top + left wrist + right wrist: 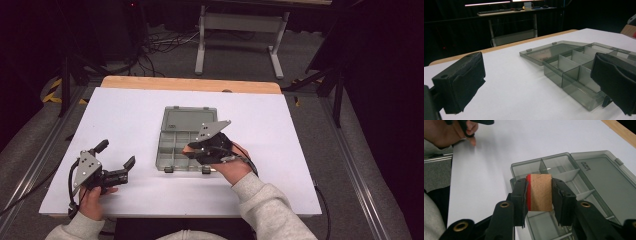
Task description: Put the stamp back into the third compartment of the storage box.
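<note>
Near edge: we had both forearms in grey sleeves coming in from the bottom of the high view. Left hand (pixel 92 197) held the left gripper (pixel 116 154) low over the near-left of the table (pixel 125 110), jaws spread wide, nothing between them. In the left gripper view we saw those two black jaws well apart, with bare white tabletop in the gap and the box off to the right.

Right hand (pixel 232 167) held the right gripper (pixel 192 150) just right of centre, over the near-right part of the box (pixel 172 150). In the right gripper view its jaws were clamped on a block (pixel 540 192): brown, cork-like face, with a red strip along its left edge. Left jaw pressed the red side, right jaw the plain brown side. Block sat above the box's near compartments; we couldn't tell whether it touched the dividers or the floor of a cell.

Box itself: smoky translucent grey plastic, mid-table, split by dividers into small cells, all looking empty where visible. Two dark latches at its near edge. Lid (pixel 189 119) was hinged on the far side and lay open flat on the table, some small moulded text on it, unreadable.

Further out: white sheet ended at a wood strip (pixel 190 84) along the far table edge. Beyond that, grey floor with loose cables (pixel 160 42) and a white-legged desk frame (pixel 240 30) in a dark room.
</note>
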